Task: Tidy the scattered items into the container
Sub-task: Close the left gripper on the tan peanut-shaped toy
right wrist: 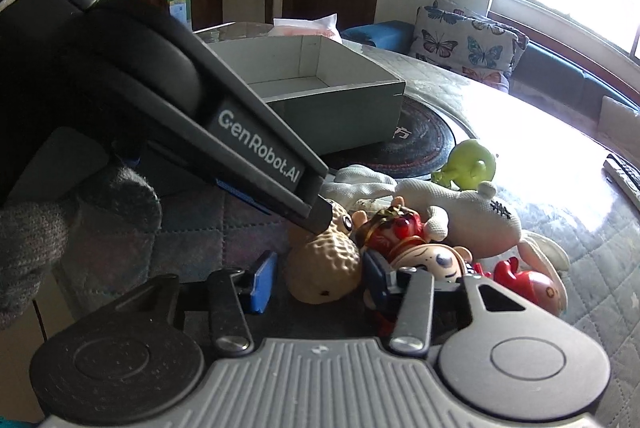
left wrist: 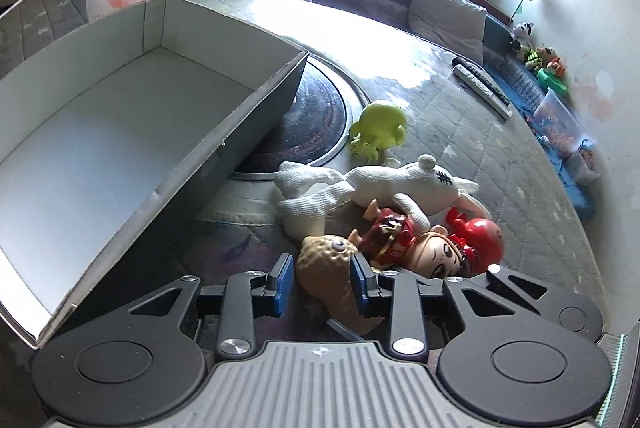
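A tan peanut-shaped toy (left wrist: 326, 264) (right wrist: 324, 264) lies on the quilted table beside an empty grey box (left wrist: 224, 28) (right wrist: 332, 124). My left gripper (left wrist: 322, 282) is shut on the toy's far end, near its eye, with both blue pads against its sides. In the right wrist view one of its fingers (right wrist: 316, 216) reaches down from the upper left onto the toy. My right gripper (right wrist: 318, 280) straddles the toy's near end. Its left pad stands slightly apart from the toy, and its right finger sits between the toy and a red-dressed doll (left wrist: 404, 240) (right wrist: 404, 236).
A white plush (left wrist: 360, 188) (right wrist: 472, 216), a green toy (left wrist: 380, 128) (right wrist: 472, 164) and a red toy (left wrist: 480, 236) (right wrist: 536, 284) crowd the right side. Remote controls (left wrist: 484, 84) lie near the far edge. A grey gloved hand (right wrist: 40, 228) holds the left gripper.
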Motion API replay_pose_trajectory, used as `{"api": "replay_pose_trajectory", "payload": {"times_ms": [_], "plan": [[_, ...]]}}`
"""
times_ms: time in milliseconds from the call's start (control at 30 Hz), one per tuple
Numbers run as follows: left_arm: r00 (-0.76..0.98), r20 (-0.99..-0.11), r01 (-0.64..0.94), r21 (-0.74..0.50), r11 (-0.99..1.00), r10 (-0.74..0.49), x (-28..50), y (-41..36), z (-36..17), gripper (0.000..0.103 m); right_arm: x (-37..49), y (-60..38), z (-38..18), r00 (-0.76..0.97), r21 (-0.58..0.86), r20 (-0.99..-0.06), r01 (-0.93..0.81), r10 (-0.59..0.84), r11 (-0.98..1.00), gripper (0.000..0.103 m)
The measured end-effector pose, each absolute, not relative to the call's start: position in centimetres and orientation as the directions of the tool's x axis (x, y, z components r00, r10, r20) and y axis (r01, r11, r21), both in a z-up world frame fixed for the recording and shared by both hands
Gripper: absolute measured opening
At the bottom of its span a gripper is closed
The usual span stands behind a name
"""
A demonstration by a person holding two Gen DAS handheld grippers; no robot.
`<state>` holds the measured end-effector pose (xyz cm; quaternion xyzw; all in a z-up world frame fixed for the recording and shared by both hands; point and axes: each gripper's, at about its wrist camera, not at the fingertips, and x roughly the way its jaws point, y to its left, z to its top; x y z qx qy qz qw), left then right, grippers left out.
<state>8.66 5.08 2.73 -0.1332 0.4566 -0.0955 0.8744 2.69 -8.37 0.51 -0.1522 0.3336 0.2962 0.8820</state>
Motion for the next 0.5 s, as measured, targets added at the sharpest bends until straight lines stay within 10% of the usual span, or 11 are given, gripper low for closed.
{"api": "replay_pose_trajectory", "payload": {"times_ms": [500], "plan": [[0.492, -0.767, -0.137, -0.535, 0.833, -0.412, 9.7, 7.9, 1.2, 0.04, 3.0, -8.9, 0.6, 0.598, -0.056, -0.676, -0.623, 0.43, 0.78, 0.044]]}}
